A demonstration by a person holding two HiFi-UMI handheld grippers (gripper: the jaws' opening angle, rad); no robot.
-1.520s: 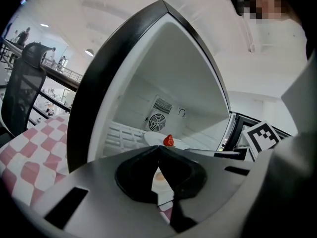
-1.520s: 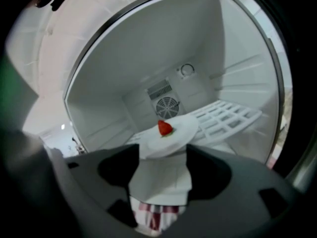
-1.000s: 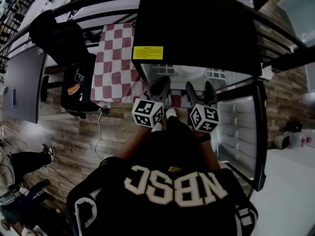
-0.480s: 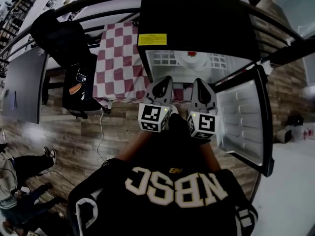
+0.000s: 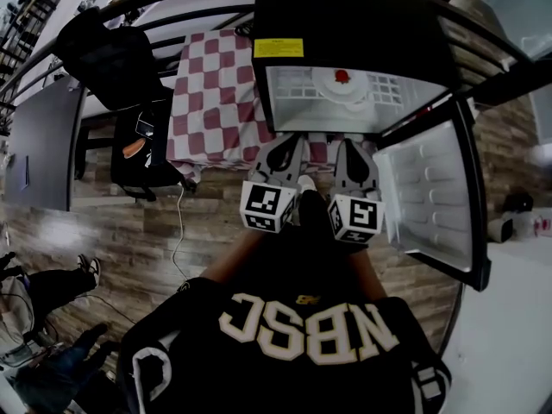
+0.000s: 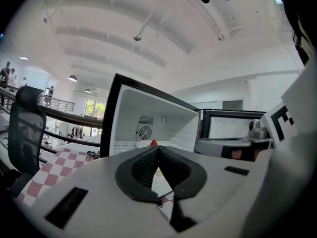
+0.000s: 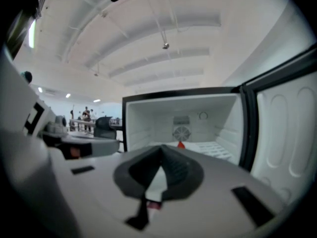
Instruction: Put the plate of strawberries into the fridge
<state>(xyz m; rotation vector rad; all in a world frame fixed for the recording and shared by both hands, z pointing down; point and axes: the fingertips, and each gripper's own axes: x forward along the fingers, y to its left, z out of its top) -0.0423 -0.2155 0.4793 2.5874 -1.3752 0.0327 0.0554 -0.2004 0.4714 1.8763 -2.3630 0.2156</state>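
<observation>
1. Fridge [image 5: 354,24]: black cabinet with a white interior. Door [image 5: 431,201] is swung wide open, on the right side in head view.
2. Plate [image 5: 341,95] is inside the fridge, flat on the wire shelf [image 5: 388,89], approx mid-width. Strawberry [image 5: 342,77] sits on top of it. Only one red berry can be made out; can't tell if there are more.
3. L gripper [image 6: 157,148]: claw pressed together, tips touching, nothing pinched. It's outside the fridge, in front of the opening, pointing in approx level.
4. R gripper [image 7: 161,149]: same config, pads closed tip to tip and empty. It's also outside the opening, next to the open door.
5. The two grippers are side by side, near each other but apart. Marker cubes [image 5: 266,207] are at the person's end. Neither gripper touches the plate, shelf or door, and both are well short of the plate.
6. In both gripper views the berry shows just above the closed tips. The round fan grille [image 7: 182,133] on the fridge's back wall is behind it.
7. Yellow label [image 5: 278,48] is on the fridge top, at the front edge.
8. Left of the fridge in head view: red/white checked tablecloth [image 5: 216,93] just beside the cabinet, and a black chair [image 5: 112,67] further left.
9. The floor [image 5: 129,222] is wood plank. A white cable [image 5: 177,231] trails down from the cloth's edge.
</observation>
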